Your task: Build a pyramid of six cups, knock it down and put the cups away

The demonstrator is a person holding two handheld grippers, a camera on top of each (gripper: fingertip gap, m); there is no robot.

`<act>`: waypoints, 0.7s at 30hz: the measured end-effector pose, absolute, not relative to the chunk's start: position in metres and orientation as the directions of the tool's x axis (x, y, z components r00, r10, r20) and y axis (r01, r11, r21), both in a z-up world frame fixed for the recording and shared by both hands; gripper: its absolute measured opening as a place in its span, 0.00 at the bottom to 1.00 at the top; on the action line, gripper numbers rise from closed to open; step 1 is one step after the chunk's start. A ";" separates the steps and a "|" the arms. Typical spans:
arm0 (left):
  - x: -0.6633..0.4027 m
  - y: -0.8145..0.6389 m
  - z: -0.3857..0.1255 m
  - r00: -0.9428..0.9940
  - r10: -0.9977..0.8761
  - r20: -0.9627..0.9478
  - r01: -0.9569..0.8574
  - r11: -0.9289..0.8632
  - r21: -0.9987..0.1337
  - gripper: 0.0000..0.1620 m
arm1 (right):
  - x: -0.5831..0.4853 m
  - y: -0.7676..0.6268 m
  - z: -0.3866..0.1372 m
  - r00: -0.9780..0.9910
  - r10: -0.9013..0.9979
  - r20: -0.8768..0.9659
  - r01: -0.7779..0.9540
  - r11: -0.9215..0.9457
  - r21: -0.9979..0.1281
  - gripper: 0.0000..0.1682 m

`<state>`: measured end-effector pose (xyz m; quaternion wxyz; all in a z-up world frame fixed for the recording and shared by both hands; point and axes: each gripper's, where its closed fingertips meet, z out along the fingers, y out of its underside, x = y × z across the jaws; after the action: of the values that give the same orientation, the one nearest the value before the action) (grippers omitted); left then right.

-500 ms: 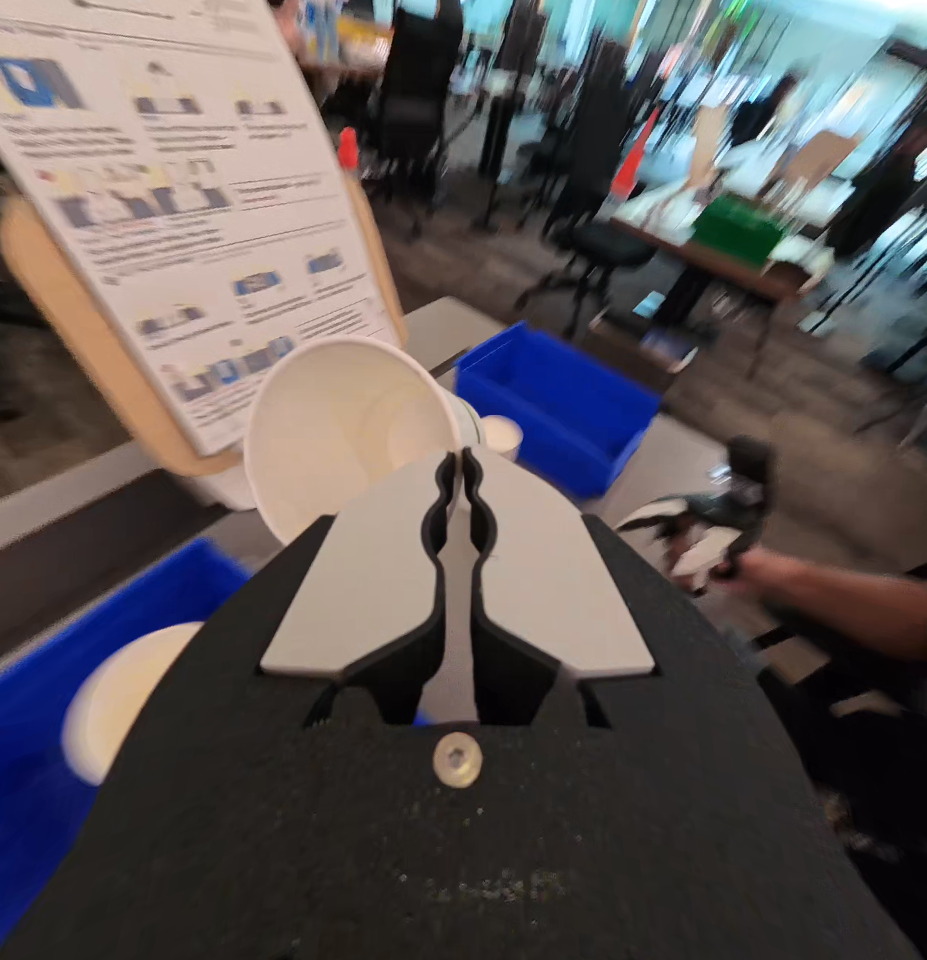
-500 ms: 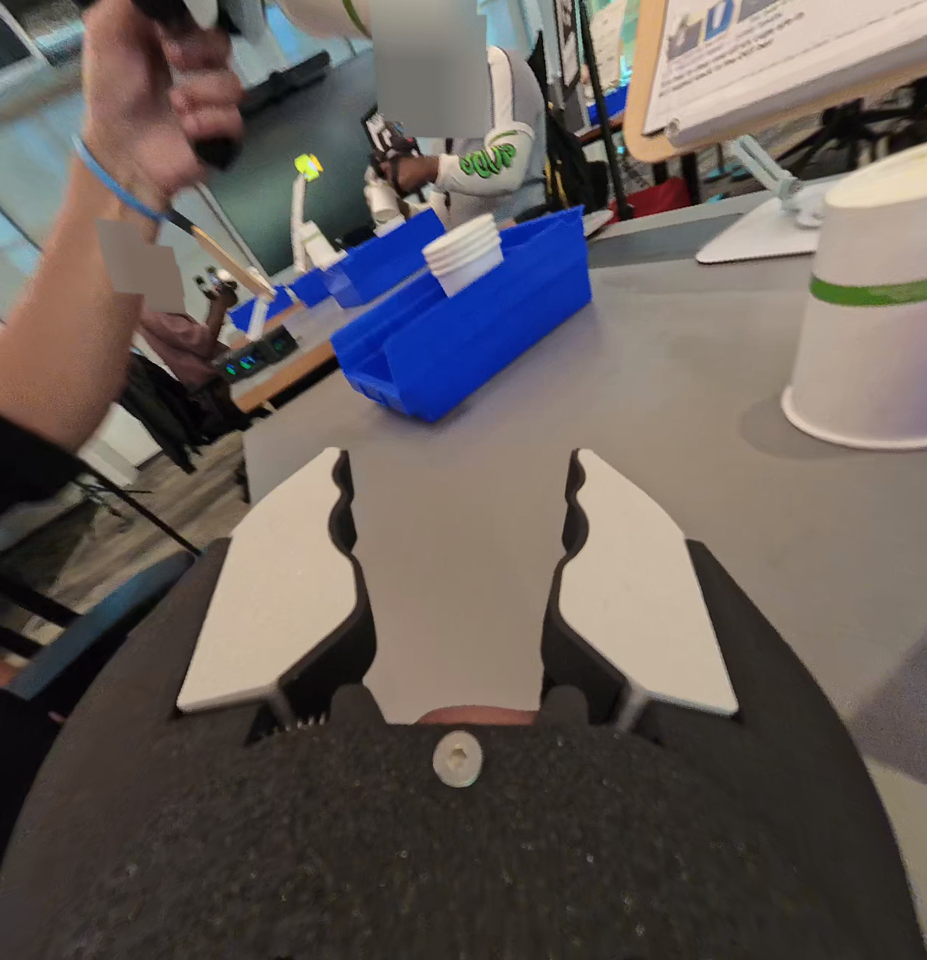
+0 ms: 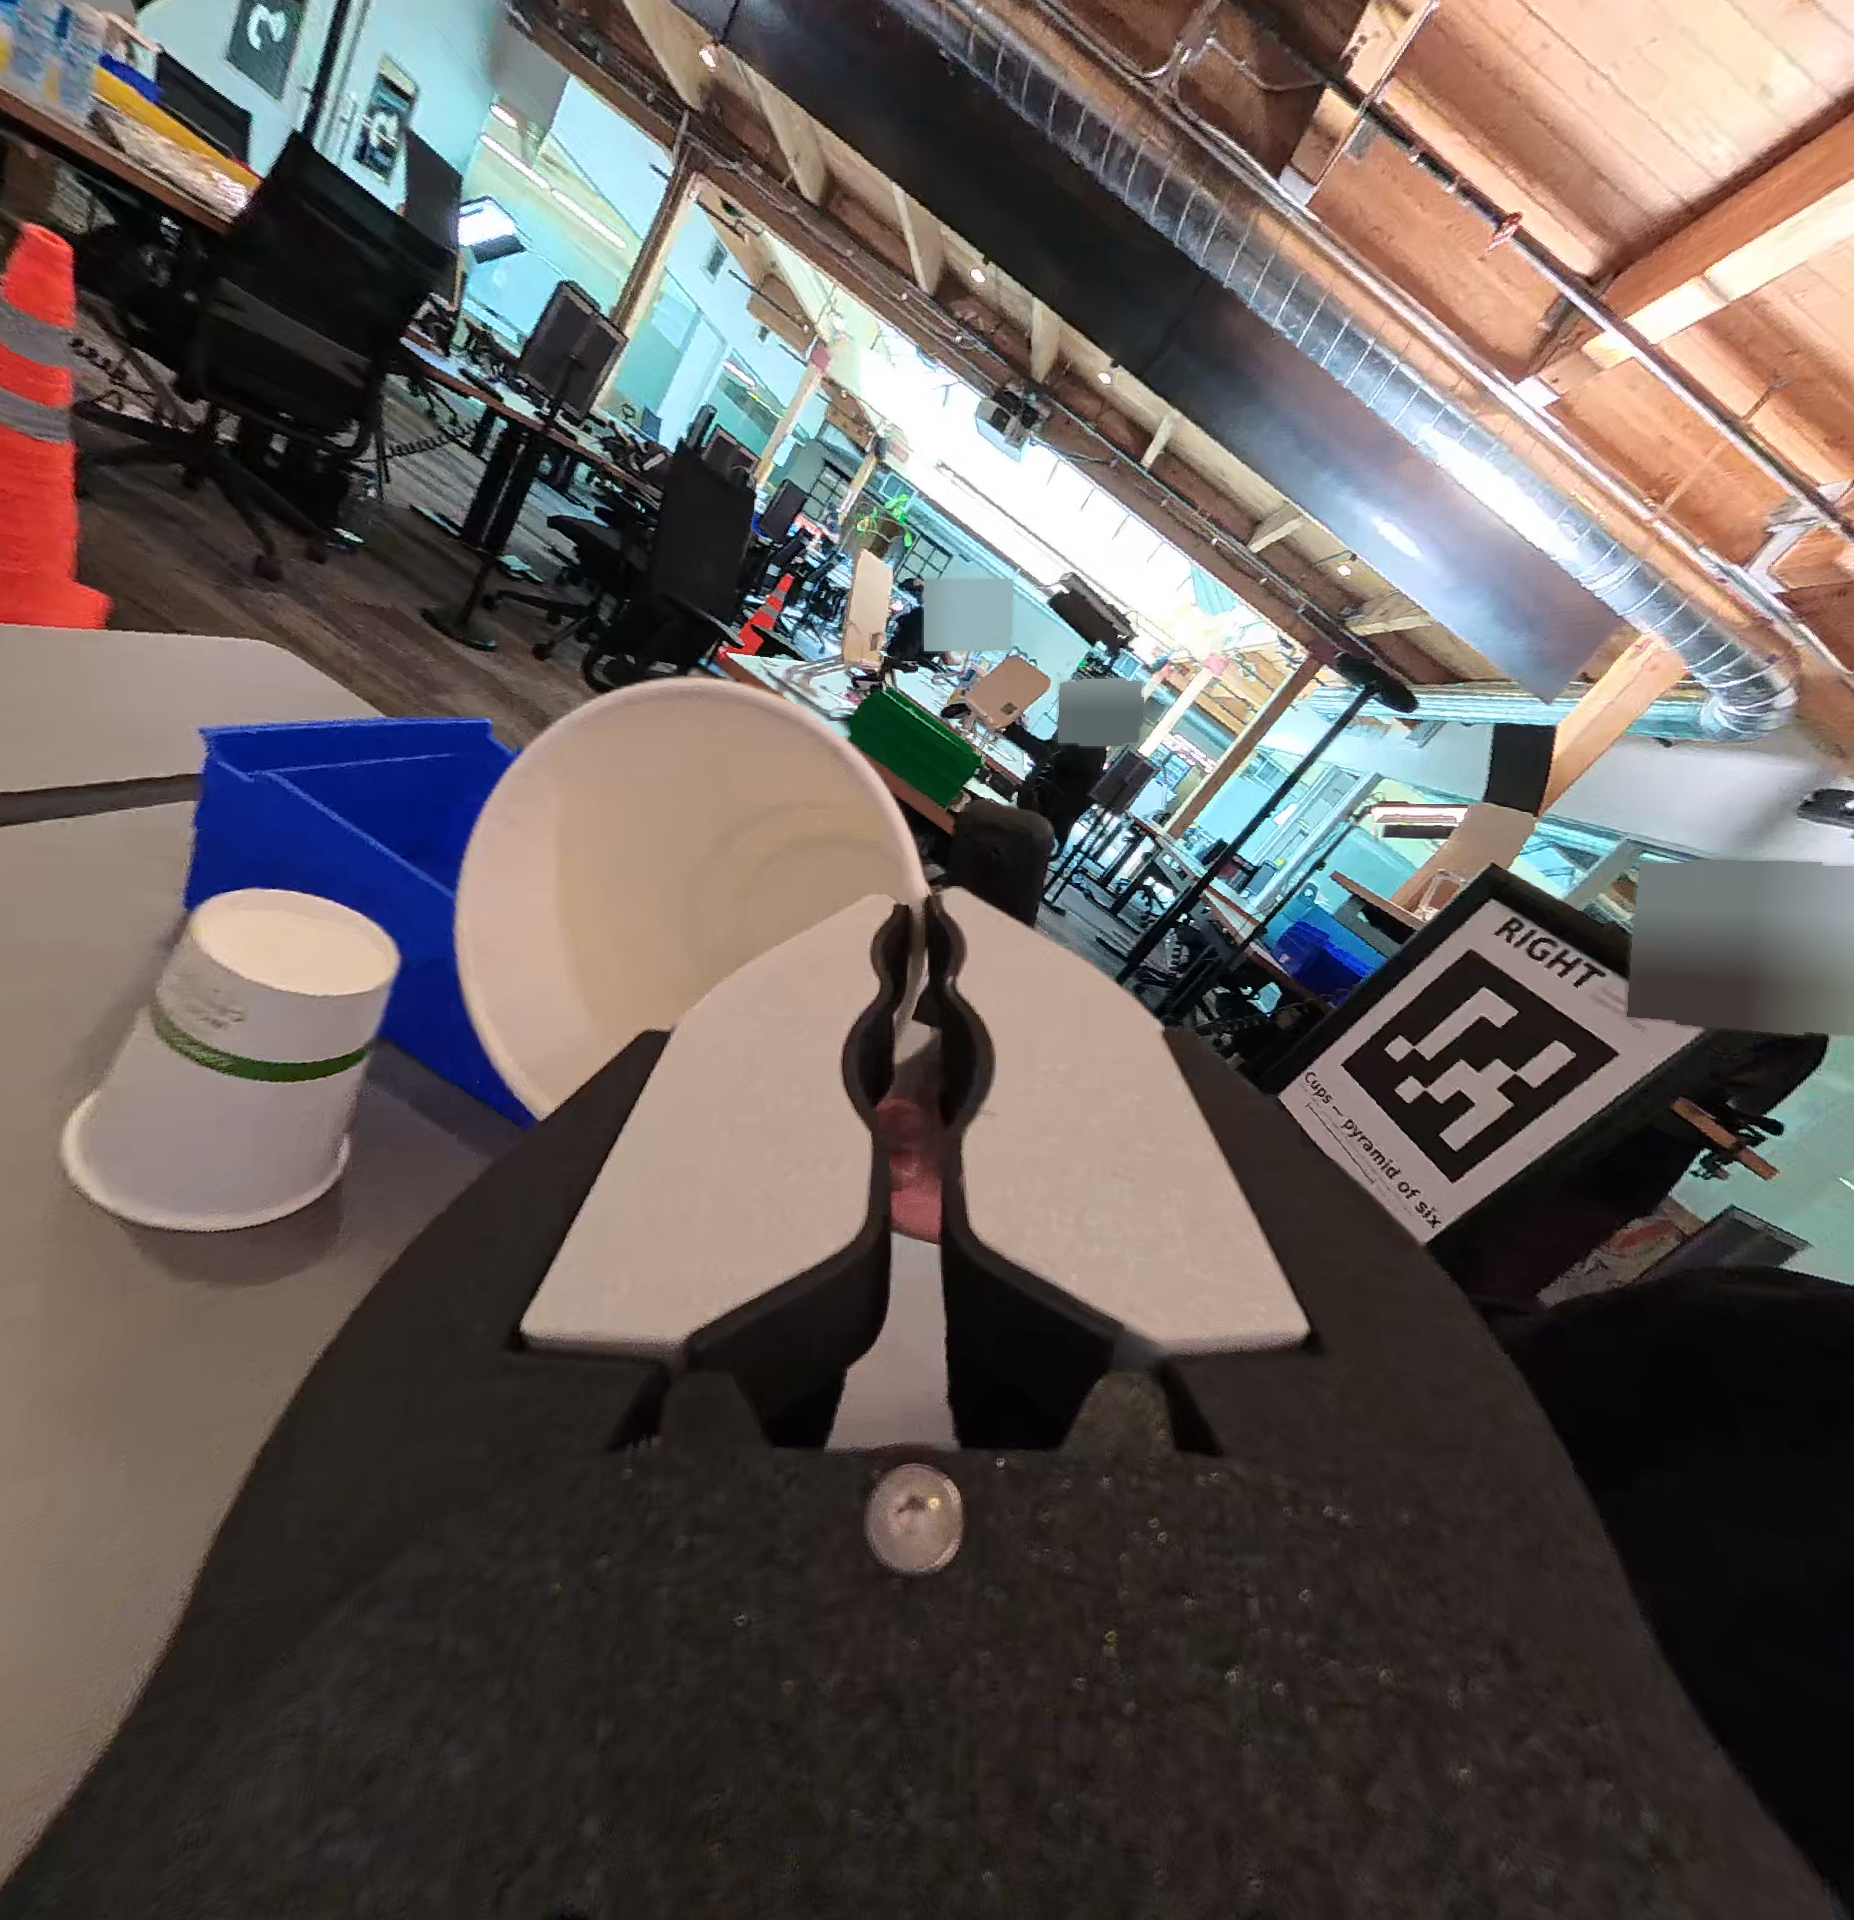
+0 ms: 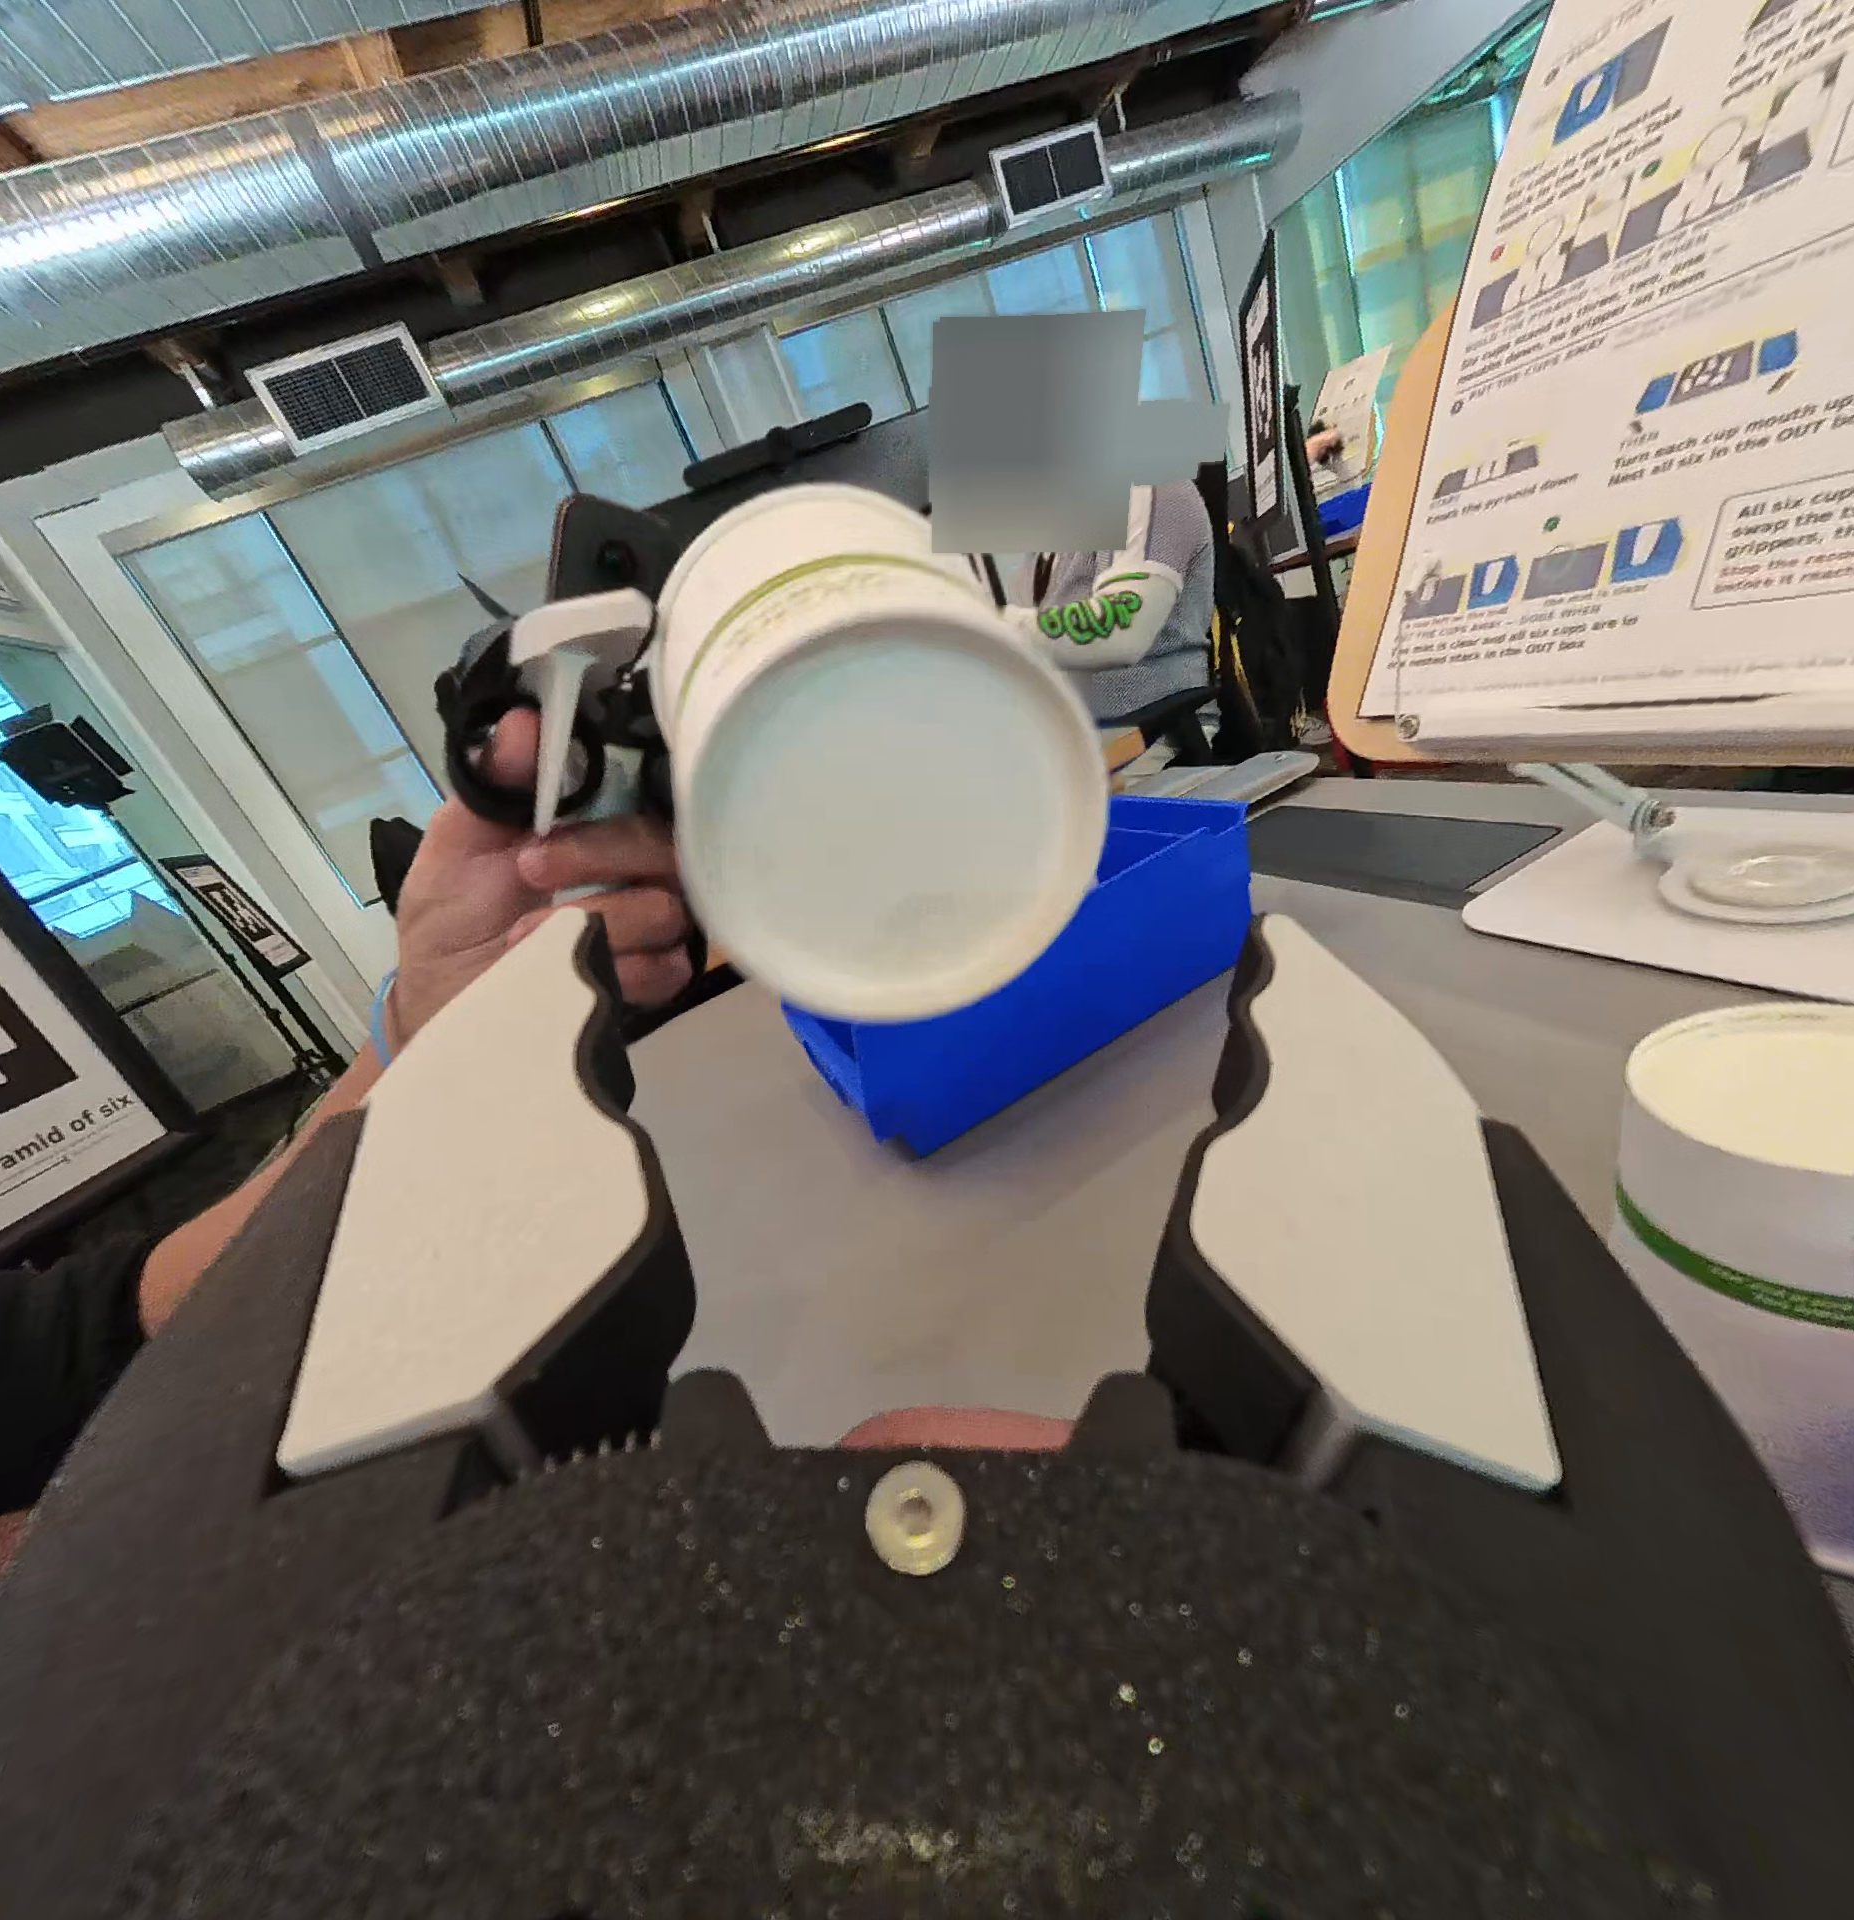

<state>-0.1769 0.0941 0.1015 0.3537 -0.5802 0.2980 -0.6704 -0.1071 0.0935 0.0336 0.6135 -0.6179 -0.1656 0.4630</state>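
Left hand-held gripper (image 3: 918,925) is pinching the rim of a white green-banded paper cup (image 3: 684,883), tipped sideways; right hand-held gripper (image 4: 918,966) is gaping wide, gripping nothing.

A large open workshop under a wooden plank ceiling (image 3: 1588,156) with a long silver duct (image 3: 1349,343) along it. Glass partitions (image 3: 549,249) glow pale blue, and a bright strip of windows (image 3: 1058,457) lights the far side. Black office chairs (image 3: 310,312) and desks (image 3: 549,416) with monitors (image 3: 575,338) stand on a dark wood floor (image 3: 279,582). An orange cone (image 3: 19,436) stands at the left. In the right wrist view, two white vents (image 4: 346,382) sit on the ducts above tall glass panels (image 4: 403,582), and daylight comes through a window (image 4: 29,810) at the far left
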 end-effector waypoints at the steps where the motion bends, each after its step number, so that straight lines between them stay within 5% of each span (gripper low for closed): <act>1: -0.172 0.090 0.101 -0.085 -0.817 0.571 0.123 -0.577 -0.807 0.01 | -0.107 0.096 0.034 0.519 0.771 -0.370 -0.362 -0.194 -0.912 0.66; 3: -0.164 0.081 0.098 -0.100 -0.819 0.565 0.099 -0.573 -0.813 0.01 | -0.107 0.096 0.036 0.485 0.787 -0.380 -0.388 -0.195 -0.901 0.64; 5: -0.158 0.077 0.091 -0.077 -0.833 0.547 0.063 -0.552 -0.831 0.01 | -0.109 0.087 0.041 0.405 0.827 -0.389 -0.422 -0.209 -0.882 0.50; 10: -0.161 0.076 0.074 -0.003 -0.864 0.503 0.009 -0.503 -0.864 0.02 | -0.109 0.086 0.026 0.435 0.821 -0.369 -0.357 -0.219 -0.908 0.49; 14: -0.179 0.069 0.044 0.144 -0.899 0.414 -0.073 -0.427 -0.901 0.34 | -0.098 0.095 0.031 0.485 0.798 -0.358 -0.319 -0.219 -0.922 0.49; 18: -0.215 0.051 -0.026 0.336 -0.883 0.327 -0.153 -0.394 -0.906 0.39 | -0.078 0.116 0.074 0.622 0.755 -0.208 -0.165 -0.134 -0.977 0.49; 21: -0.236 0.028 -0.075 0.387 -0.851 0.354 -0.155 -0.438 -0.885 0.37 | -0.079 0.150 0.100 0.708 0.707 0.009 0.132 -0.120 -0.984 0.49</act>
<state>-0.2359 0.0275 -0.0755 0.4023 -0.7291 0.3450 -0.4331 -0.0789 0.1500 0.0998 0.5934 -0.7083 -0.2961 0.2420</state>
